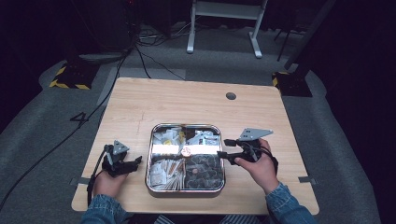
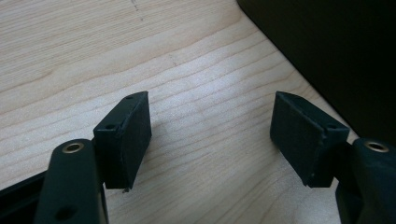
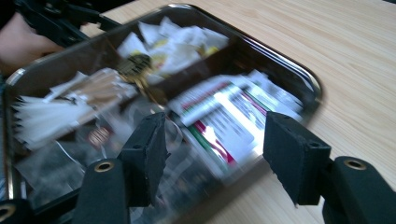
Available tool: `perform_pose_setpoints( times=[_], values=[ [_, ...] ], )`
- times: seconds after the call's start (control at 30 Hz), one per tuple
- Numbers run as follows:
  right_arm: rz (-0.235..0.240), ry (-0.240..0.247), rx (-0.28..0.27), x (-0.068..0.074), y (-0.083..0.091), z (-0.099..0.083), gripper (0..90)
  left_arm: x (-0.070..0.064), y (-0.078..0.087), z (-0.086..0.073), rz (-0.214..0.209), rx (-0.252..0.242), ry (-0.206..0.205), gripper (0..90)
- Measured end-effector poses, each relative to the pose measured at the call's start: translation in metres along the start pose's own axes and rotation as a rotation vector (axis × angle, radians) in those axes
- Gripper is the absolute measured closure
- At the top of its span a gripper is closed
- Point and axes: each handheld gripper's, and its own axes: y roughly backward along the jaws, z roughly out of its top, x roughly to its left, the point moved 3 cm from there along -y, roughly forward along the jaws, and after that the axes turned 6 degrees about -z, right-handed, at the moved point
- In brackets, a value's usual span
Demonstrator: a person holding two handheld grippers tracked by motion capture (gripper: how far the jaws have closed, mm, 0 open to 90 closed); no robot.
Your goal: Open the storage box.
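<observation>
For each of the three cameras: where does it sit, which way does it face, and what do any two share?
High view: above the person's side, looking forward and down on table, tray, both forearms.
Left gripper view: on left gripper, jaws apart above bare wood.
Right gripper view: on right gripper, jaws apart, facing the tray.
Shared: high and right gripper views show the tray.

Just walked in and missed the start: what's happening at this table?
A person holds black tongs in each hand beside a shiny four-compartment metal tray of packets on the wooden table. The right tongs hover open at the tray's right edge, empty. The left tongs are open over bare wood, left of the tray.
</observation>
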Motion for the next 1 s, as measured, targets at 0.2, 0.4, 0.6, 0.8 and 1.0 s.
perform_pose_setpoints(
  times=[0.2,0.4,0.6,0.8,1.0],
  values=[
    [0.049,0.023,0.023,0.014,-0.02,0.013,40.3,-0.001,0.001,-0.002,0.002,-0.002,0.0,29.5],
    [0.096,0.066,0.072,0.029,-0.045,0.023,40.2,-0.002,0.002,-0.003,0.0,-0.003,0.002,29.6],
    [0.141,0.074,0.101,0.04,-0.062,0.028,43.3,-0.001,0.001,-0.002,-0.003,-0.003,-0.002,29.4],
    [0.147,0.071,0.142,0.048,-0.078,0.03,47.4,0.0,0.0,0.0,-0.006,-0.001,0.0,29.4],
    [0.13,0.114,0.158,0.053,-0.09,0.031,52.1,0.0,0.0,0.0,-0.003,0.0,-0.002,29.5]
  ],
)
